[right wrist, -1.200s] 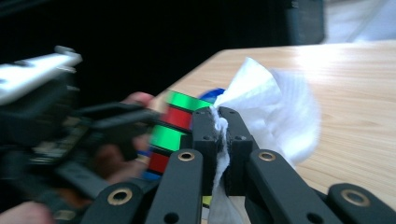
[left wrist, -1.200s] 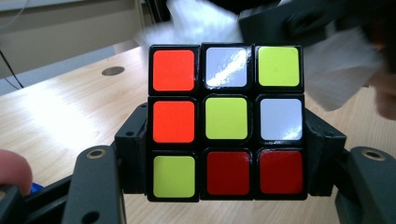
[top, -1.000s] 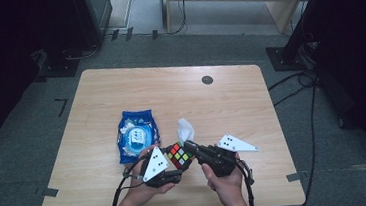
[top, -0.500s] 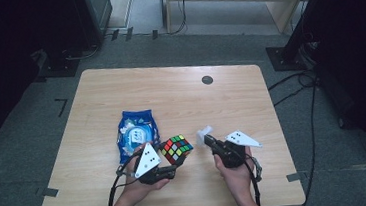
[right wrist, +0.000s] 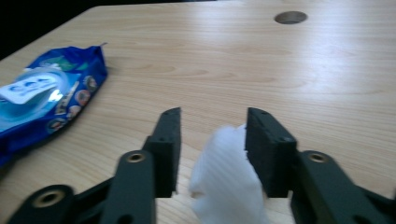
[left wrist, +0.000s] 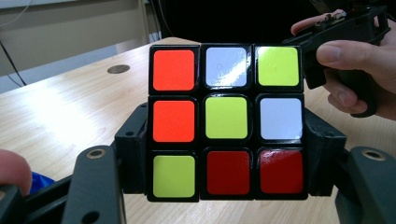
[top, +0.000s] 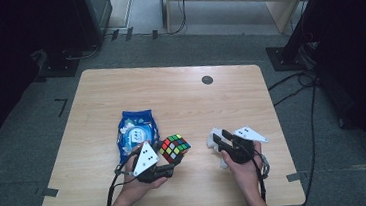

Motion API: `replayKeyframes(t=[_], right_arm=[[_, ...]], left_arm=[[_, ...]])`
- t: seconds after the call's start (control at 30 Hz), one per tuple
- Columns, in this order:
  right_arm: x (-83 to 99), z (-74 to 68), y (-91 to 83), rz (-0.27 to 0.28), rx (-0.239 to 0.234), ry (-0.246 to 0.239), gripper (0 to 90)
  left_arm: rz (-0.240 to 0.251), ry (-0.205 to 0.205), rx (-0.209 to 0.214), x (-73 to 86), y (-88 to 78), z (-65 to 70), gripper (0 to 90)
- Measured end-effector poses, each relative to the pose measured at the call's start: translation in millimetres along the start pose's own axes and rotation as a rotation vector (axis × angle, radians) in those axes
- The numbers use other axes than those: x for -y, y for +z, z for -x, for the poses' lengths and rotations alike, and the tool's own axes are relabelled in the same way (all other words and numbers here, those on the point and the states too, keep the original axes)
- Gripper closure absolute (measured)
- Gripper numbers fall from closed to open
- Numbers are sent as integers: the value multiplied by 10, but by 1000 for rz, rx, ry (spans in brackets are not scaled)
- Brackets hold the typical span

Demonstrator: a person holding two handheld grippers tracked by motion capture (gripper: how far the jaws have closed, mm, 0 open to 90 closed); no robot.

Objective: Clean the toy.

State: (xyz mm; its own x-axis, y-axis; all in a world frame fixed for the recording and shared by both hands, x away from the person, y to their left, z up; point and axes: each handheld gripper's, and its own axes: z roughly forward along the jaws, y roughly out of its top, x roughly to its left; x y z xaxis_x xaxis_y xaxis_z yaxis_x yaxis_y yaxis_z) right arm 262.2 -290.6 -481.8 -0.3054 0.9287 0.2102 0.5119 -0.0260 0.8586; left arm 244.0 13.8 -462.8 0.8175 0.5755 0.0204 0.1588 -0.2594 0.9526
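1. The left gripper (top: 168,159) clamps a scrambled puzzle cube (top: 174,148) between its jaws, above the near part of the wooden table (top: 180,98).
2. The right gripper (top: 218,139) has just been opening; its jaws stand partly apart with a white wipe (right wrist: 224,182) loose between them, touching one pad at most.
3. A blue wipes packet (top: 134,132) lies flat on the table, just left of the cube.
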Motion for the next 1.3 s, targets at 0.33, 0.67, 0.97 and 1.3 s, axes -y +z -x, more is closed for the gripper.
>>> replayKeyframes(t=[0.33, 0.67, 0.97, 1.3], right_arm=[[-148, -65, -162, 47, 78, -18, 377], [-296, -357, -326, 96, -75, 7, 356], [-337, -725, -372, 75, -289, 90, 245], [-217, -844, -204, -20, -384, 210, 183]], left_arm=[[3, -9, -12, 8, -10, -41, 340], [1, -5, -22, 6, 23, -4, 340], [-3, 32, -49, 5, 80, 102, 340], [9, 60, -52, -4, 111, 197, 339]])
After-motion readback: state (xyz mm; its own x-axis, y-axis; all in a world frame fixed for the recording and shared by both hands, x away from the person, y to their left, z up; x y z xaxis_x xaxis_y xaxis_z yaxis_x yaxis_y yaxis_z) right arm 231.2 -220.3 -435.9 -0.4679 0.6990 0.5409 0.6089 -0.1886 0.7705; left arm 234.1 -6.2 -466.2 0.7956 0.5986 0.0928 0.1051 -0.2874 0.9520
